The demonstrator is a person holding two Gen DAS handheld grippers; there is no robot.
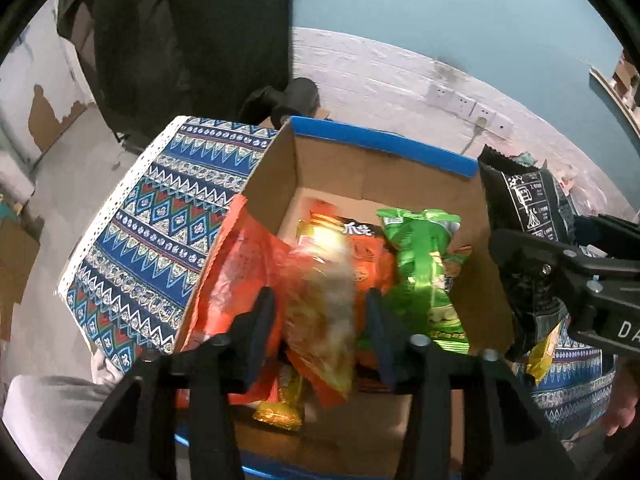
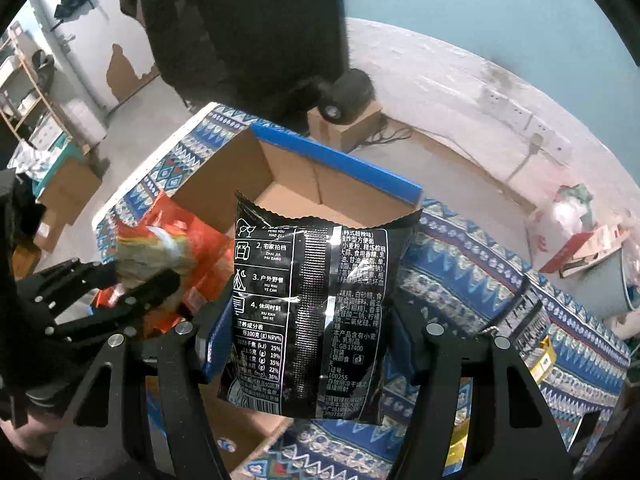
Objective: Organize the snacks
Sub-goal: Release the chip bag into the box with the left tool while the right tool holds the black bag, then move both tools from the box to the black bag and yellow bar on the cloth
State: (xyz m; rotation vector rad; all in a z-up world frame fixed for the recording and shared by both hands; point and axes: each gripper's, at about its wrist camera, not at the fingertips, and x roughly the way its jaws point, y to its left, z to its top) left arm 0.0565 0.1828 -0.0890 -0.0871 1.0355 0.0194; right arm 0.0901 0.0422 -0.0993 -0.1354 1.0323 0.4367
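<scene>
An open cardboard box (image 1: 384,148) with a blue rim stands on the patterned cloth and holds a green bag (image 1: 424,264), orange bags (image 1: 248,264) and a yellow pack (image 1: 280,412). My left gripper (image 1: 320,320) hangs over the box's near side. A blurred orange-and-clear snack bag (image 1: 324,312) sits loose between its parted fingers, and the pads do not seem to press on it. My right gripper (image 2: 306,340) is shut on a black snack bag (image 2: 308,312), held upright just right of the box (image 2: 340,156). In the right wrist view, the left gripper (image 2: 148,268) shows at the left.
The patterned cloth (image 2: 460,264) spreads right of the box, with a dark pack (image 2: 528,320) and a yellow pack (image 2: 542,356) lying on it. Behind the table, a black round device (image 2: 348,96) sits on a small carton. A white bag (image 2: 568,216) rests on the floor at right.
</scene>
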